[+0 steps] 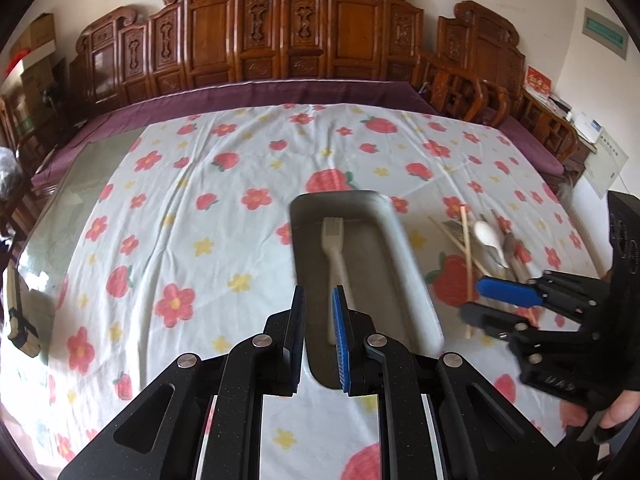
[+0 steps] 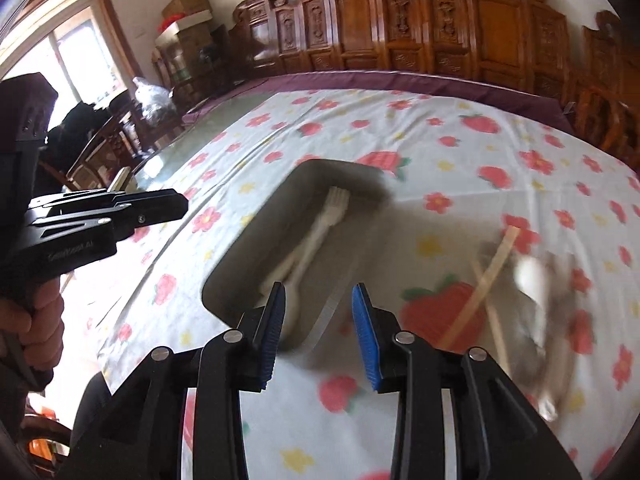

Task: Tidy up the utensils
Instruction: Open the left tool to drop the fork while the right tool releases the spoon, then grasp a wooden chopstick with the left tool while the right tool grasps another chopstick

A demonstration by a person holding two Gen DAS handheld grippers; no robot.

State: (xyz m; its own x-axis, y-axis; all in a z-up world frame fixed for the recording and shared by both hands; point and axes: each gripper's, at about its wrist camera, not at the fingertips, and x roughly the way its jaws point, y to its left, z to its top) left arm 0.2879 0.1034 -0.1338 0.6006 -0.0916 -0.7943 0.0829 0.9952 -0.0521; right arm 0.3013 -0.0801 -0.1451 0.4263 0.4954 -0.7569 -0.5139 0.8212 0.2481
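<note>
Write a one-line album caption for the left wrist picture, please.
Left tongs hover open over a grey tray holding one white fork, with chopsticks and spoons waiting beside it.

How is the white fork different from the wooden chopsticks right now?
The white plastic fork lies inside the grey rectangular tray; the light wooden chopsticks lie outside it on the flowered tablecloth. The fork lies alone, while the chopsticks sit crossed in a pile with a white spoon. The fork is white, the chopsticks tan. Neither is held by a tool.
</note>
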